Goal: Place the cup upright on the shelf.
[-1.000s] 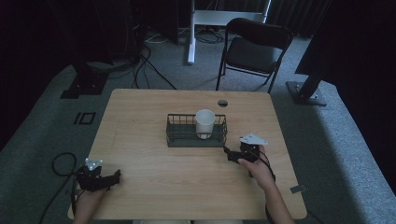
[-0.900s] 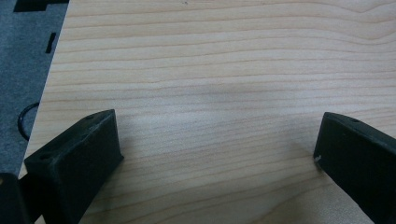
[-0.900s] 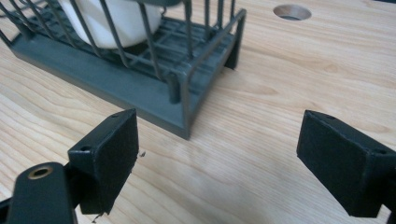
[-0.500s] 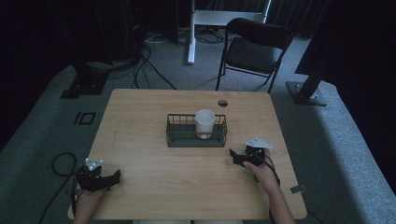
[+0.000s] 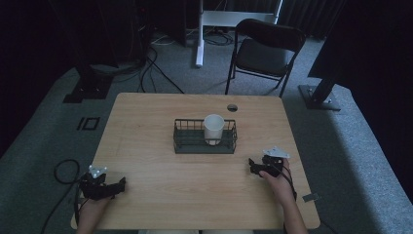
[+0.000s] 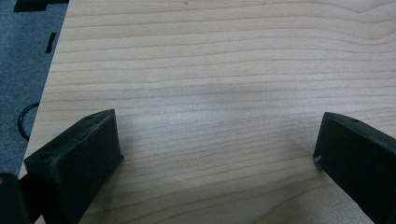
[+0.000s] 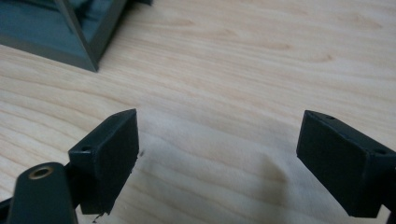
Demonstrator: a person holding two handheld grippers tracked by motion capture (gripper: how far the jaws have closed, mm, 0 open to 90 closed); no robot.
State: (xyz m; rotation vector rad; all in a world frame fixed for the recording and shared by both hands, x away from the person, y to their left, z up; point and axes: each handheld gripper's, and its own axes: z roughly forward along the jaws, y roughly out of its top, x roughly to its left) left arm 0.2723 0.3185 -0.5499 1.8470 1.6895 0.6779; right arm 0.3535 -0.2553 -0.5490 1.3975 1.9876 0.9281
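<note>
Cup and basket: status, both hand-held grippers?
Left hand-held gripper open, empty. Right hand-held gripper open, empty. White cup upright in wire basket. Nothing between.

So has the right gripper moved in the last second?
Yes. The right gripper has pulled back from the basket toward the person's edge of the table; its jaws stand open, holding nothing.

The left hand-held gripper (image 5: 103, 185) is seen at the lower left of the high view, gripped by the left hand (image 5: 92, 201), whose forearm enters from the bottom edge. The right hand-held gripper (image 5: 258, 166) is seen at the lower right, held by the right hand (image 5: 276, 176). In each gripper view, the two black jaws are spread wide apart at the lower corners, with nothing held between them.
</note>
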